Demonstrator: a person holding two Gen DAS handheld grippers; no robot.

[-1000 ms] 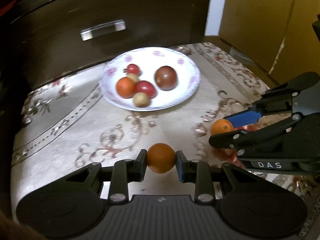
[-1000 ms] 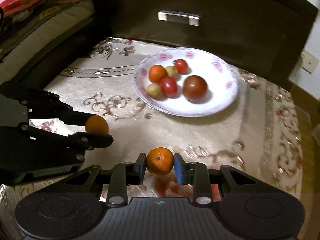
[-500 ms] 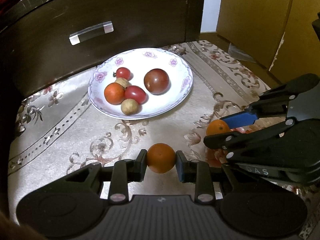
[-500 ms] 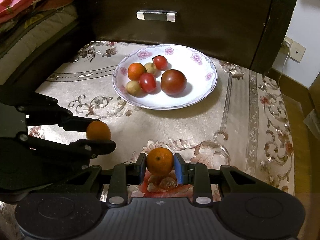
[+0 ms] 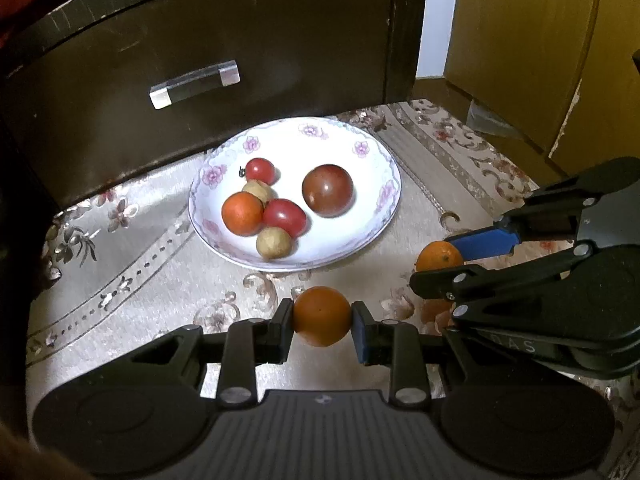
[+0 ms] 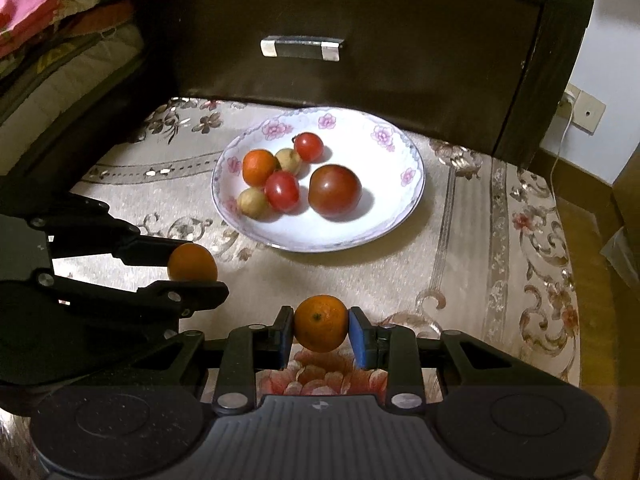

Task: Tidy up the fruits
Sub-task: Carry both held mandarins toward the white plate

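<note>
My left gripper [image 5: 322,322] is shut on a small orange [image 5: 322,315], held above the cloth in front of the plate. My right gripper [image 6: 321,330] is shut on another small orange [image 6: 321,323], beside the left one. Each gripper shows in the other's view: the right one [image 5: 444,258] with its orange [image 5: 438,255], the left one [image 6: 192,266] with its orange [image 6: 192,262]. A white flowered plate [image 5: 372,160] [image 6: 400,152] ahead holds a dark tomato [image 5: 328,195], an orange [image 5: 242,214], two red cherry tomatoes and two small tan fruits.
The plate rests on a beige patterned cloth [image 6: 460,248] over a low seat. A dark wooden drawer front with a clear handle [image 6: 300,49] stands right behind it. Folded bedding [image 6: 60,40] lies at the left, a wall socket [image 6: 586,108] and cardboard [image 5: 540,40] at the right.
Both grippers, still holding their oranges, have moved closer to the plate and drawer; the plate sits more central and nearer in both views.
</note>
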